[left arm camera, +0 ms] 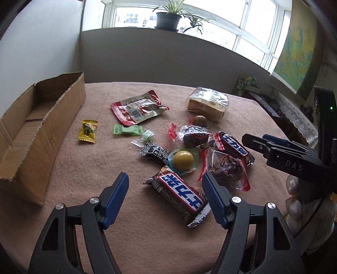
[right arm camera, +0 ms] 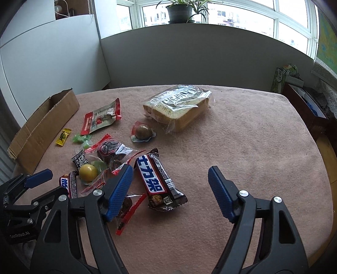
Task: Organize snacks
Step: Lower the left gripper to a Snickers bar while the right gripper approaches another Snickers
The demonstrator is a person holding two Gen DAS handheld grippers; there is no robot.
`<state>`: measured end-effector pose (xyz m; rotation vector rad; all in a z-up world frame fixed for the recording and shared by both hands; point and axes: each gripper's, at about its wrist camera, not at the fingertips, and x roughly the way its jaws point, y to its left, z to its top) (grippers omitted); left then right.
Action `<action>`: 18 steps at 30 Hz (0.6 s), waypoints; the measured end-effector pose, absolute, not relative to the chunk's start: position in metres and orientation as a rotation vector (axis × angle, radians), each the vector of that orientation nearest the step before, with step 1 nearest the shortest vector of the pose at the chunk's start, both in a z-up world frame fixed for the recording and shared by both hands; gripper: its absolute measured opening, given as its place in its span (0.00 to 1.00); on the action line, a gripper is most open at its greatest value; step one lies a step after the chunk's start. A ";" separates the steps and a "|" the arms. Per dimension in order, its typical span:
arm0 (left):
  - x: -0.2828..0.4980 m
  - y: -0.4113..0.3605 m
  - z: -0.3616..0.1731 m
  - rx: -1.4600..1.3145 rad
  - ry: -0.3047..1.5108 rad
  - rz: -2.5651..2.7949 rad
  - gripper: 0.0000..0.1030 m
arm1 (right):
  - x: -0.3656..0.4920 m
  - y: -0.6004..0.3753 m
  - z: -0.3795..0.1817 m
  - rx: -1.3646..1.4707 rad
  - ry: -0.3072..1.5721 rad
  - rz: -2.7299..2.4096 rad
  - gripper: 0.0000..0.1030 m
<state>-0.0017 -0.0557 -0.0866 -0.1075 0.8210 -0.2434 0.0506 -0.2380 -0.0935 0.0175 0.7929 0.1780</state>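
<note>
Snacks lie scattered on a pink cloth-covered table (left arm camera: 147,242). My left gripper (left arm camera: 165,178) is open, and one chocolate bar (left arm camera: 181,194) lies between its fingers, untouched by the pads. My right gripper (right arm camera: 170,169) is open too, over a second chocolate bar (right arm camera: 157,179) that lies close to its left finger. Between the two bars sit a yellow ball candy (left arm camera: 183,161) and clear red-ended wrapped dates (left arm camera: 227,168). Farther back lie a red pouch (left arm camera: 137,109), a bagged bread loaf (right arm camera: 179,105), a green candy (left arm camera: 127,129) and a yellow candy (left arm camera: 88,131).
An open cardboard box (left arm camera: 42,130) lies along the table's left side. A grey partition (right arm camera: 189,63) stands behind the table under a window with a potted plant (left arm camera: 168,20). A dark shelf with a green carton (right arm camera: 280,81) stands at the right.
</note>
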 end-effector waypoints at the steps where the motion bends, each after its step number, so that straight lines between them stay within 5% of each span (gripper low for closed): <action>1: -0.001 -0.056 -0.088 -0.109 0.826 -0.244 0.69 | 0.052 -0.236 -0.095 0.010 0.797 0.178 0.75; 12: 0.009 -0.062 -0.102 -0.087 0.870 -0.241 0.61 | 0.063 -0.225 -0.111 -0.047 0.851 0.164 0.74; 18: 0.009 -0.058 -0.104 -0.087 0.876 -0.250 0.55 | 0.065 -0.226 -0.114 -0.040 0.868 0.179 0.62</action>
